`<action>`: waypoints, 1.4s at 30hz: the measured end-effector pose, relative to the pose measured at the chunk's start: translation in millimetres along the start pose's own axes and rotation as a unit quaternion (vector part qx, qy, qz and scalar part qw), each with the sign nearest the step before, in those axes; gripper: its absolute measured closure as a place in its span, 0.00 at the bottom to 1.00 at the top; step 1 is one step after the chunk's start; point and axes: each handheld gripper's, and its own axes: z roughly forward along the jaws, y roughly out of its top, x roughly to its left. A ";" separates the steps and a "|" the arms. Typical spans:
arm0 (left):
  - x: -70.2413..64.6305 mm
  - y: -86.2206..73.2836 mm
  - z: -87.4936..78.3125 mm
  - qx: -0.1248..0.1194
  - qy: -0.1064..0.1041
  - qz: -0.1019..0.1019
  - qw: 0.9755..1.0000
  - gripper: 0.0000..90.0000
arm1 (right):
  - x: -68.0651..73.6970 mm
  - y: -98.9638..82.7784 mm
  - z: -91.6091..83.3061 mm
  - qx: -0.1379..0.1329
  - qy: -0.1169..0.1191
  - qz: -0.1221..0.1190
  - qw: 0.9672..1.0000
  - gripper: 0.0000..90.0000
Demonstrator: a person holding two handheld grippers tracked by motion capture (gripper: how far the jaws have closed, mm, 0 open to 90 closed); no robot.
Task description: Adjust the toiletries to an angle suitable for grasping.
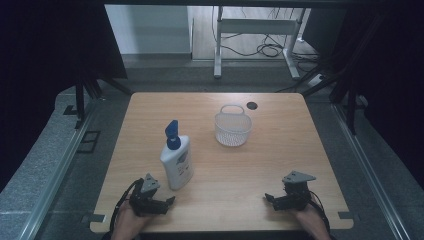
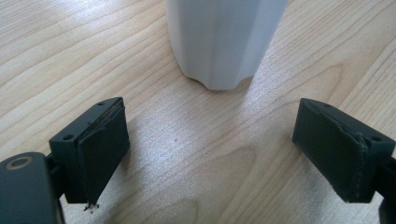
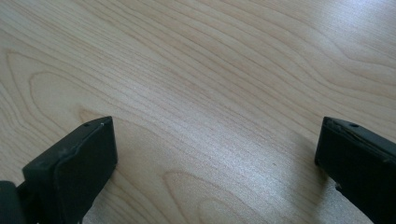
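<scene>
your left gripper [image 1: 169,202] sat wide open, empty, near the table's front edge, facing the lotion bottle [image 1: 176,159]; closing in on it looked next.

Surface: a light wooden table [image 3: 219,79] is seen, with wavy grain lines running across it.
Sheen: a pale glare is noted on the wood between the jaws and toward the upper right corner.
Right gripper [image 3: 215,158]: two black jaws are seen rising from the bottom corners, set wide apart.
Between jaws: bare wood is seen; nothing is held or touched.
Left jaw: a small screw hole is seen near its top edge.
Right jaw: partly cut off by the frame edge.
</scene>
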 end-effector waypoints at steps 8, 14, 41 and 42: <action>0.1 0.1 0.0 0.000 0.000 0.000 1.000 0.11 | -0.1 0.0 0.0 0.000 0.000 0.000 1.000 0.00; 0.1 0.1 0.1 0.000 0.000 0.000 1.000 0.11 | -0.1 -0.1 -0.1 0.000 0.001 0.000 1.000 0.00; 0.7 6.9 -11.3 -0.008 -0.009 0.017 1.000 0.20 | -0.6 -0.5 -0.5 -0.001 0.006 -0.004 1.000 0.00; 0.7 6.9 -11.3 -0.008 -0.009 0.017 1.000 0.22 | -0.6 -0.6 -0.6 -0.001 0.006 -0.004 1.000 0.00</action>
